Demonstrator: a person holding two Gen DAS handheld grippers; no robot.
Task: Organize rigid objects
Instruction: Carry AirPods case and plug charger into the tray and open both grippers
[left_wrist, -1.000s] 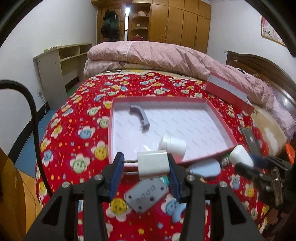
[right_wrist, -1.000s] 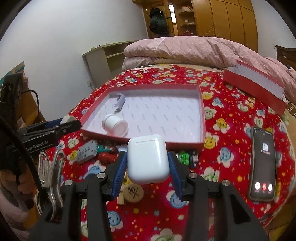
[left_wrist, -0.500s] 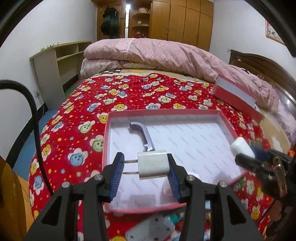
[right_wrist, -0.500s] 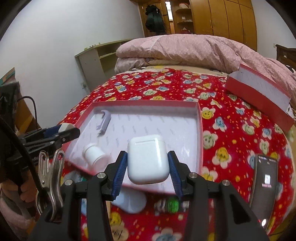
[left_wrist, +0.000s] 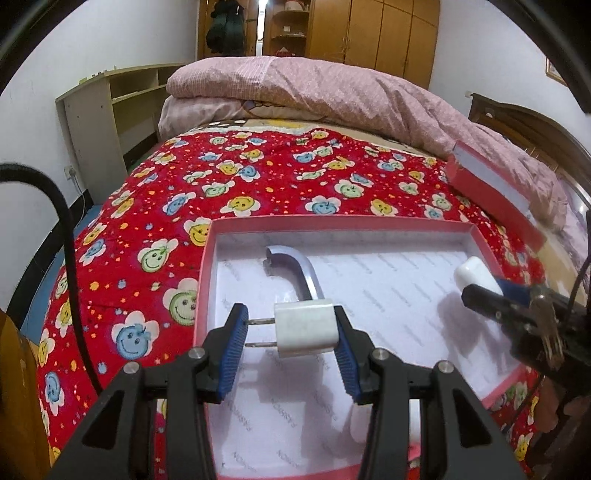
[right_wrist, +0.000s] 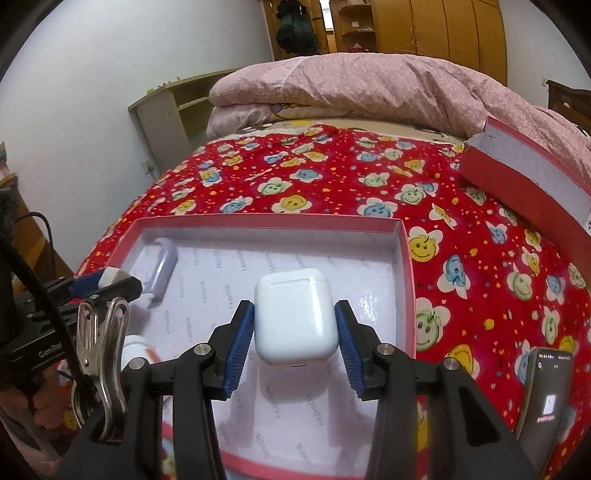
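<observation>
My left gripper (left_wrist: 290, 328) is shut on a white plug charger (left_wrist: 306, 328), prongs pointing left, and holds it above the red tray (left_wrist: 207, 266) with its white lining. My right gripper (right_wrist: 295, 325) is shut on a white earbud case (right_wrist: 295, 317) over the same tray (right_wrist: 406, 266). A grey metal handle (left_wrist: 291, 267) lies in the tray's far left part, seen too as the handle (right_wrist: 164, 266) in the right wrist view. A small white bottle (right_wrist: 136, 350) lies at the tray's near left. The earbud case (left_wrist: 476, 275) also shows at the right of the left wrist view.
The tray rests on a red flower-print bedspread (left_wrist: 258, 173). The tray's lid (right_wrist: 528, 170) lies at the far right against a pink quilt (right_wrist: 369, 85). A phone (right_wrist: 546, 391) lies right of the tray. A shelf unit (left_wrist: 107, 110) stands by the left wall.
Both grippers have moved forward from the near edge to above the tray's inside, each still holding its object. The loose items in front of the tray have dropped out of view.
</observation>
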